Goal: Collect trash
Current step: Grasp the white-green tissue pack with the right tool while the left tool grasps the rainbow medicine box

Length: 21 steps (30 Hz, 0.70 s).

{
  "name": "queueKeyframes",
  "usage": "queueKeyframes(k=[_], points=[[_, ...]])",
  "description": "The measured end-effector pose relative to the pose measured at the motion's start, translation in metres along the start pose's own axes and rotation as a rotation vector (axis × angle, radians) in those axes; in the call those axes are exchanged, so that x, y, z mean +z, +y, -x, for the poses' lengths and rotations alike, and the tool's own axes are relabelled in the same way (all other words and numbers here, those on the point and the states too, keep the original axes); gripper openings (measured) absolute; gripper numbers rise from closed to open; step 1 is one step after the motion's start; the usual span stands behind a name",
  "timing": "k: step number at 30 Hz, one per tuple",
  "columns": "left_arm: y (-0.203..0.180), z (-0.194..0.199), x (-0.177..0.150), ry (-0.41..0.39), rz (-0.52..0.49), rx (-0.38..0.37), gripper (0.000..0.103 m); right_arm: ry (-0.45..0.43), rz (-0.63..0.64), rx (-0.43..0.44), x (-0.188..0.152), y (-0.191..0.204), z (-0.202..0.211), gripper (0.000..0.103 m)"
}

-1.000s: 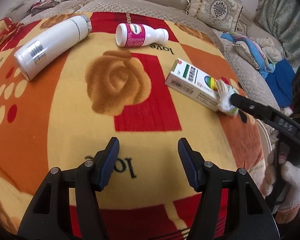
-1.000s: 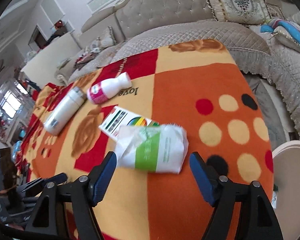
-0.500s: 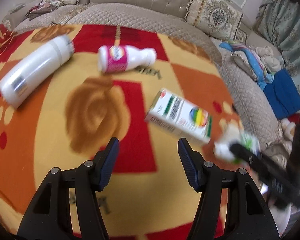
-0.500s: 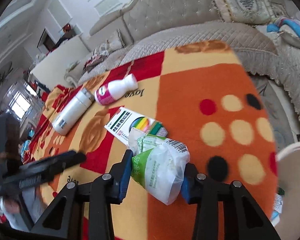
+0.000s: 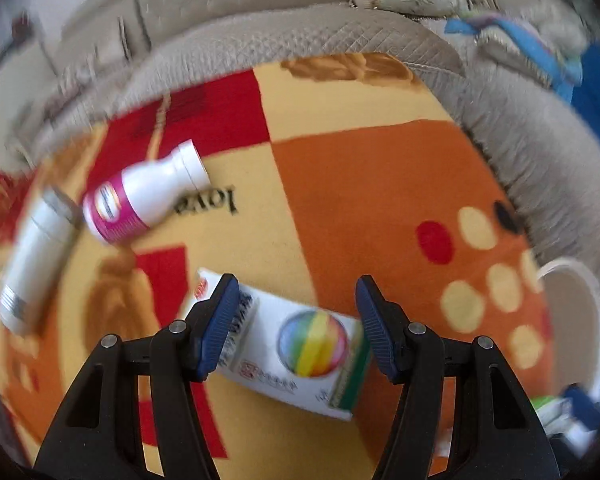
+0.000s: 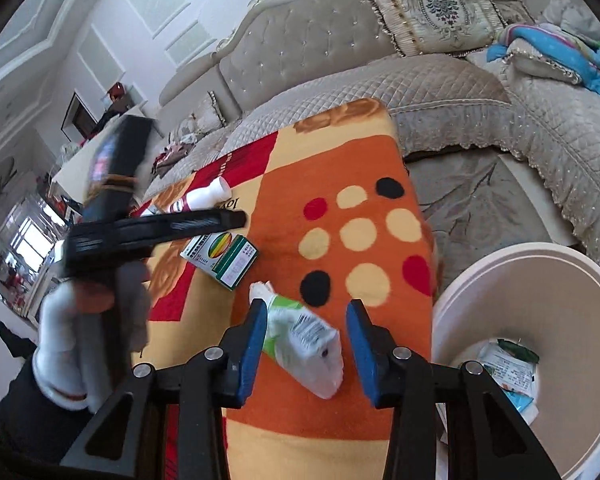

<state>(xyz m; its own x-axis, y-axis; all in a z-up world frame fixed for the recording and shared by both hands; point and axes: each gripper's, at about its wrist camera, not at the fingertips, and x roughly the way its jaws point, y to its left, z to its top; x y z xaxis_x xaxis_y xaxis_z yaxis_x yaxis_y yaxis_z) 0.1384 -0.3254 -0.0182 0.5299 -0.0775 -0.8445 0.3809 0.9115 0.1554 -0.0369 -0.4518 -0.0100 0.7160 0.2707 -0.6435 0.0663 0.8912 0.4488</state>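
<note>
Right gripper (image 6: 306,338) at lower centre of its frame, blue pads spread wide, crumpled white-and-green packet (image 6: 304,342) between them; touching one pad or lying loose, cannot tell. Left gripper (image 5: 296,320) likewise spread wide at lower centre of its own blurred frame, white carton (image 5: 300,354) with rainbow globe print lying flat between the fingers, ungripped. Same carton (image 6: 220,258) at frame centre-left in the right view, green end panel toward the camera, under the black left tool in a white-gloved hand (image 6: 84,336). At lower right, round white bin (image 6: 540,280), holding several paper and plastic wrappers (image 6: 508,372). Two bottles at left of the left view: one white with magenta label (image 5: 140,200), one plain white cylinder (image 5: 32,264), both on their sides. All on orange, red and yellow blanket (image 6: 340,184) over quilted beige sofa (image 6: 440,84).
</note>
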Motion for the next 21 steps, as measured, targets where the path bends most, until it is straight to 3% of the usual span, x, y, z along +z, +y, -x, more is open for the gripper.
queueKeyframes(k=[5,10,12,15,17,21], points=[[0.009,0.007,-0.021,0.038,-0.134,-0.034,0.06,0.02,-0.004,0.008,-0.002,-0.002,-0.004,0.04],[0.041,0.023,-0.056,0.079,-0.237,-0.1,0.06,0.025,-0.011,0.024,-0.004,0.004,-0.005,0.049],[0.059,0.03,-0.069,0.107,-0.211,-0.165,0.06,0.029,0.004,0.018,-0.004,0.009,-0.006,0.056],[0.087,0.05,-0.082,0.059,-0.147,-0.232,0.06,0.034,0.05,-0.002,-0.001,0.02,-0.011,0.076],[0.105,0.062,-0.086,0.023,-0.069,-0.275,0.06,0.049,0.102,-0.015,0.001,0.027,-0.015,0.076],[0.11,0.071,-0.088,-0.025,-0.001,-0.318,0.075,0.092,0.244,-0.063,0.006,0.043,-0.028,0.076]])
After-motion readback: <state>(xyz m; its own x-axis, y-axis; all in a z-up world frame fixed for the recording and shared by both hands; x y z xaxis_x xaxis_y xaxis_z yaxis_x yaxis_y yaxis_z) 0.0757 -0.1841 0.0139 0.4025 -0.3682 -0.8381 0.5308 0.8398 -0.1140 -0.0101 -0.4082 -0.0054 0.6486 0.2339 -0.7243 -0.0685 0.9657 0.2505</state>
